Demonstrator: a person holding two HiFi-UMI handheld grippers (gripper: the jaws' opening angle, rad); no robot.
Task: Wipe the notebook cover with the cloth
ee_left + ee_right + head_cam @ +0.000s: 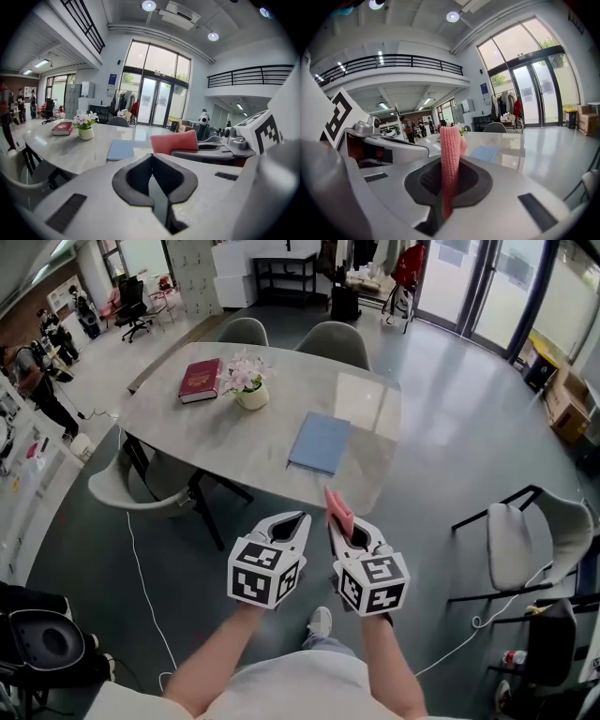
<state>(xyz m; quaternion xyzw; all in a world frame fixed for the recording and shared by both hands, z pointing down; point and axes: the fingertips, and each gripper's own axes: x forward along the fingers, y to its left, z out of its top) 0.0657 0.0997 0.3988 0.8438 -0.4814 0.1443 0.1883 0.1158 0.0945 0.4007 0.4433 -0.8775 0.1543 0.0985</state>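
Observation:
A blue notebook [320, 442] lies flat near the front right edge of the grey table [187, 423]; it also shows in the left gripper view as the notebook [120, 149] and in the right gripper view as the notebook [485, 152]. My right gripper [332, 518] is shut on a pink cloth [337, 510], which stands upright between its jaws as the cloth [449, 159] and shows as the cloth [174, 141] from the left. My left gripper [302, 520] is shut with nothing in it. Both grippers hang in front of the table edge, short of the notebook.
A red book [200, 379] and a small pot of flowers [247, 383] sit at the table's far left. Grey chairs [334, 340] stand behind the table and another chair [525, 542] at my right. People stand at the far left [33, 381]. A white cable [141, 577] runs on the floor.

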